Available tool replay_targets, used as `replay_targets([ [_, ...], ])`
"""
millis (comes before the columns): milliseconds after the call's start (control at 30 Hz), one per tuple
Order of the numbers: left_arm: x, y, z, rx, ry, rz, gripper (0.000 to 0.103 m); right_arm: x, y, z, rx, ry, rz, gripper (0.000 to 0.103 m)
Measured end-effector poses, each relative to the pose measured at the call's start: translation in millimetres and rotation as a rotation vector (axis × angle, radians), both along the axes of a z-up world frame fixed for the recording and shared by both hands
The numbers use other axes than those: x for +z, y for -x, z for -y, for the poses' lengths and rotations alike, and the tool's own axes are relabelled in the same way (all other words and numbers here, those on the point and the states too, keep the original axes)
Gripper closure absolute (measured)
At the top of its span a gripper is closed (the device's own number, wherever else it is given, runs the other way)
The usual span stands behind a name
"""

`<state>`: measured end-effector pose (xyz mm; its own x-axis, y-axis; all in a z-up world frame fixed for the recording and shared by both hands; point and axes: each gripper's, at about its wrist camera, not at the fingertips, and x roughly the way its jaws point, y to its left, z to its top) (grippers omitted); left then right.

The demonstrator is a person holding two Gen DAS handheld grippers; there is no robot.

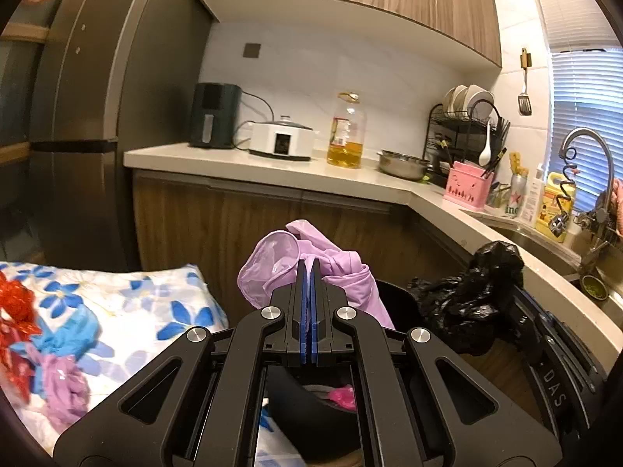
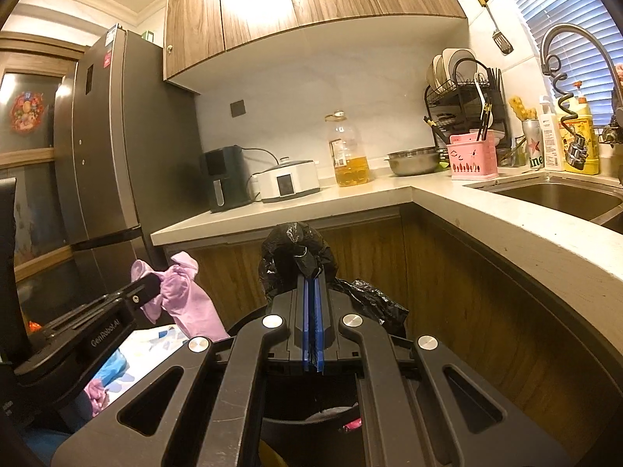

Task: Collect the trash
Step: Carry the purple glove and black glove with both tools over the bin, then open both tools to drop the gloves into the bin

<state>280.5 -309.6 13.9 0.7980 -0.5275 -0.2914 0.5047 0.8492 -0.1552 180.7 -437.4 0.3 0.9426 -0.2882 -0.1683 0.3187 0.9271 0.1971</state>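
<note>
- Lilac plastic bag sits pinched between the closed blue pads of our left hand-held gripper; it hangs above the rim of the black bin
- Black bin liner is clamped in our right hand-held gripper, bunched over the same bin; pink scrap lies inside
- Red, blue and purple trash lies at the left edge of the floral cloth
- Oil bottle stands on the surface behind, well apart
</note>
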Motion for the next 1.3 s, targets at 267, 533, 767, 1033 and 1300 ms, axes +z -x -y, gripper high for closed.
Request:
replay_targets([
  [267, -12.9, -12.9, 14.8, -0.035, -0.008, -0.019, 0.102, -6.1, -13.5, 6.6, 0.006, 0.0, -0.016, 0.099],
  [533, -23.9, -20.5, 21.9, -0.042, -0.052, -0.051, 0.073, -10.8, -12.6, 16.7, -0.021, -0.011, -0.029, 0.076],
  [767, -20.7, -10.5, 8.7, 0.013, -0.048, -0.03, 0.033, -16.2, -2.2, 16.7, -0.031, -0.028, -0.053, 0.056],
  [1033, -18.1, 11.8, -17.1, 0.087, -0.066, -0.022, 0.022, -15.3, 20.5, 5.8, -0.029, -0.045, -0.052, 0.038],
  [1300, -16.0, 42.3, -51.9, 0.149, -0.066, -0.002, 0.018, -10.0, 45.1, -19.4, 0.001, -0.013, -0.053, 0.025],
])
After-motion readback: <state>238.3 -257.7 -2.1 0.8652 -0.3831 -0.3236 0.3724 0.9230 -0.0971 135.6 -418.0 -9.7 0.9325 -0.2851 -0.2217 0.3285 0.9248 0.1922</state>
